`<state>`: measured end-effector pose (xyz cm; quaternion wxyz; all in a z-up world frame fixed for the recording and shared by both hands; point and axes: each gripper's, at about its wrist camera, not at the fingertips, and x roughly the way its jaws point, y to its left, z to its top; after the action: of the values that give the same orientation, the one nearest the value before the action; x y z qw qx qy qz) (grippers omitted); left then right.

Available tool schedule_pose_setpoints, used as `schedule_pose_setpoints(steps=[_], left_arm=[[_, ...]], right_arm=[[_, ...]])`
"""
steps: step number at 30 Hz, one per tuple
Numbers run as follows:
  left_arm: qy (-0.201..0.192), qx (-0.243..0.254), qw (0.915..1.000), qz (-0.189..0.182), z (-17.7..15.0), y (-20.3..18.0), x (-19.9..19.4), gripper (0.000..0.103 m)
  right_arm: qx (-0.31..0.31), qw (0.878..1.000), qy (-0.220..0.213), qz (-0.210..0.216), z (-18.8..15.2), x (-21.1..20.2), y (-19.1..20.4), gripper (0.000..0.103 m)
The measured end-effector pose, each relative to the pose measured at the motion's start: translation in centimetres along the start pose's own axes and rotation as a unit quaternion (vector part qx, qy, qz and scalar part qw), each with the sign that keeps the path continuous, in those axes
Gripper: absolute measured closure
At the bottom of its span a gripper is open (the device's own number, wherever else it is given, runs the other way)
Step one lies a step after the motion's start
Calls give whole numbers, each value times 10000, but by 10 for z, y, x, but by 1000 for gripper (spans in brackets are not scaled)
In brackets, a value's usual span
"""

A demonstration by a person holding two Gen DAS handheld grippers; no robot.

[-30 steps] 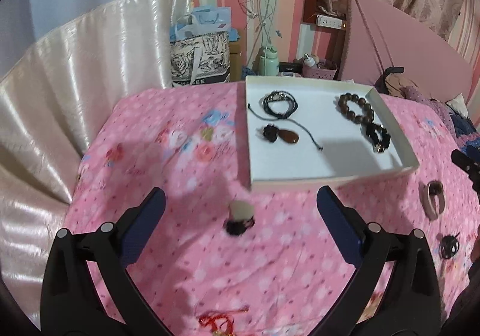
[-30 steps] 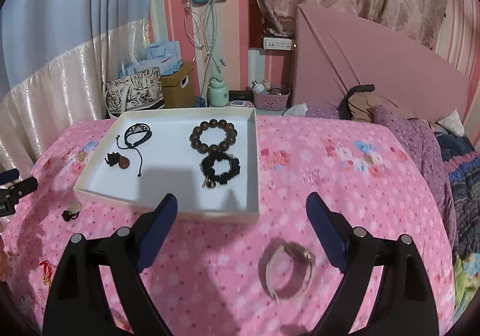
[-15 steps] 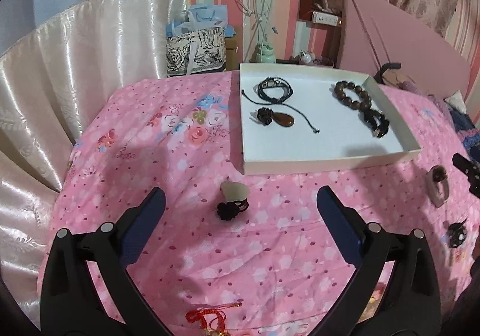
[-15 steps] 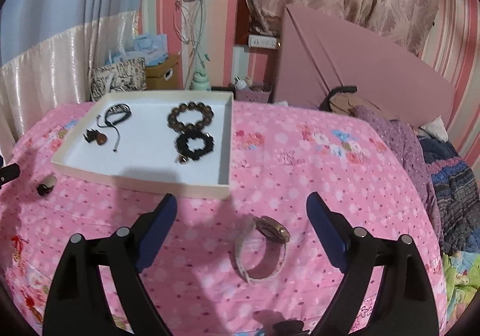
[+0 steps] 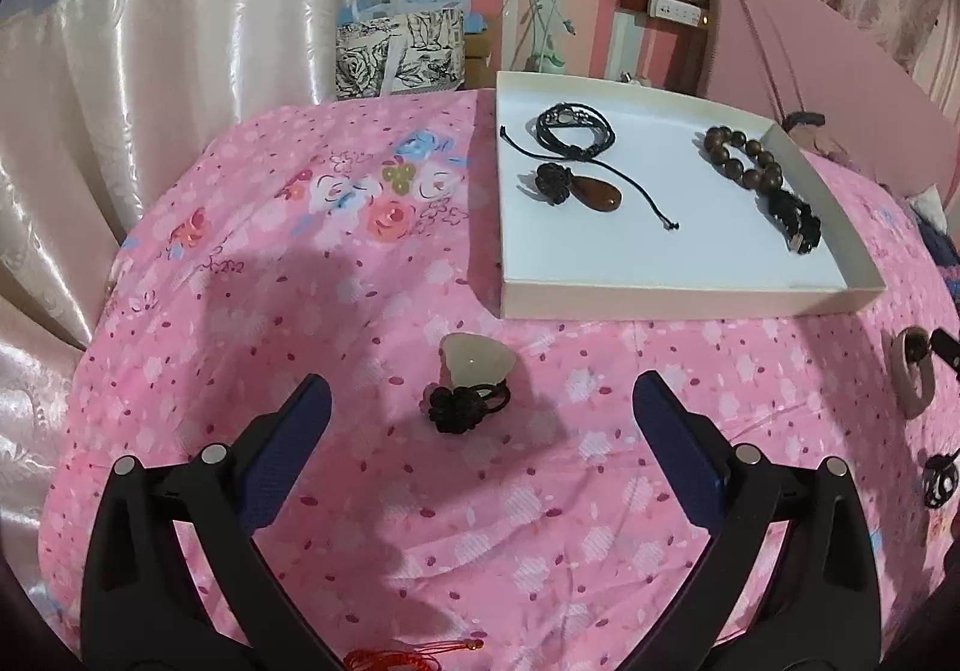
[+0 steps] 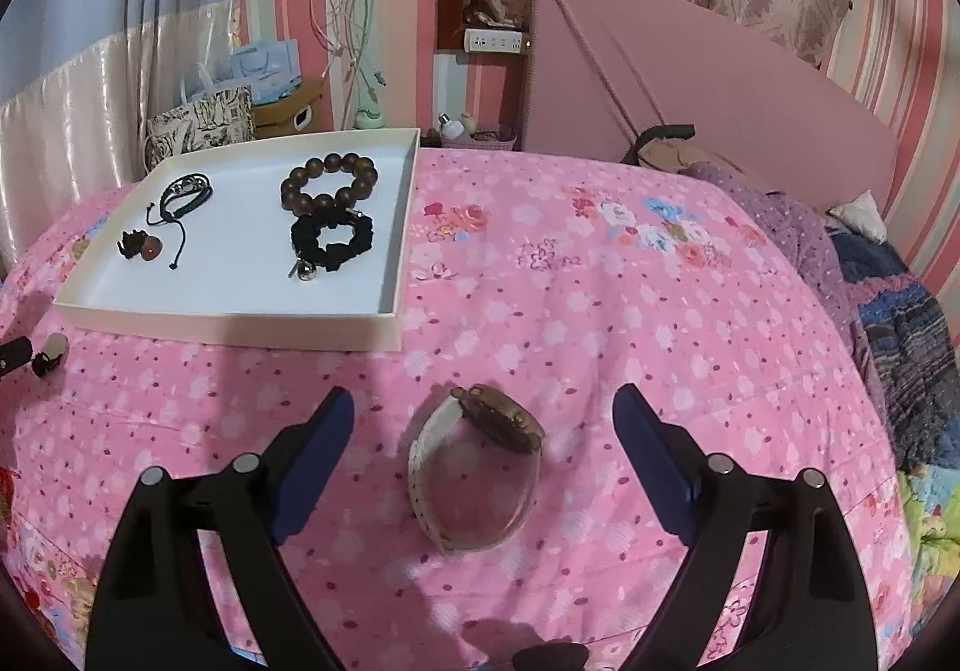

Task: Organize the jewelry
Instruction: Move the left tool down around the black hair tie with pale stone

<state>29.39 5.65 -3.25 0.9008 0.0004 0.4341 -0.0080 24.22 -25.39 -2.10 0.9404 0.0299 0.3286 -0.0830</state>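
Note:
A pale stone pendant with a black knot (image 5: 471,383) lies on the pink bedspread, just ahead of my open left gripper (image 5: 480,401), whose jaws straddle it without touching. A watch with a white strap and brown face (image 6: 474,467) lies between the wide jaws of my open right gripper (image 6: 483,419), also untouched. The white tray (image 5: 678,299) (image 6: 228,320) holds a black cord bracelet (image 5: 573,128), a brown teardrop pendant (image 5: 591,191), a brown bead bracelet (image 6: 327,182) and a black scrunchie bracelet (image 6: 333,239).
A red cord piece (image 5: 396,656) lies at the near edge of the bed. A black round ornament (image 5: 939,482) rests at the right edge. Clothes and a pillow (image 6: 852,227) pile up at the right, beyond a pink headboard. Bags stand behind the bed (image 5: 399,47).
Both grippers have sunk toward the bedspread. The pale pendant and the watch each now sit closer, between the open jaws. Nothing was grasped.

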Motion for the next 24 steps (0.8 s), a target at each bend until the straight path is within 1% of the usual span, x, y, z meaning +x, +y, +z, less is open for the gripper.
schedule_pose_setpoints(steps=[2, 4, 5, 8, 10, 13, 17, 19, 21, 23, 24], left_arm=[[-19, -45, 10000, -31, 1, 2, 0, 5], [-7, -43, 10000, 1, 2, 4, 4, 14], [49, -57, 10000, -1, 2, 5, 7, 17], [167, -121, 9998, 3, 1, 9, 15, 18], [242, -154, 9996, 55, 1, 12, 22, 20], [362, -230, 9991, -9, 1, 18, 29, 26], [458, -247, 9986, -16, 1, 21, 37, 32], [547, -249, 9982, -64, 0, 21, 41, 41], [567, -244, 9981, -76, -1, 21, 42, 44], [570, -246, 9980, -110, -1, 21, 42, 44], [573, -256, 9979, -149, -1, 22, 42, 47]], right_arm=[[51, 10000, 45, 3, 0, 2, -3, 15], [161, 9998, 121, -4, -1, 5, -7, 15], [197, 9997, 133, 11, -2, 5, -9, 15], [369, 9990, 225, 119, -3, 9, -15, 15], [449, 9985, 275, 113, -4, 11, -19, 15], [475, 9983, 331, 58, -6, 14, -20, 15], [463, 9981, 395, 25, -6, 18, -20, 15], [461, 9981, 400, 33, -6, 18, -19, 15], [465, 9980, 417, 35, -7, 20, -18, 15], [462, 9980, 440, 33, -7, 22, -17, 15], [455, 9979, 449, 32, -7, 23, -17, 15]])
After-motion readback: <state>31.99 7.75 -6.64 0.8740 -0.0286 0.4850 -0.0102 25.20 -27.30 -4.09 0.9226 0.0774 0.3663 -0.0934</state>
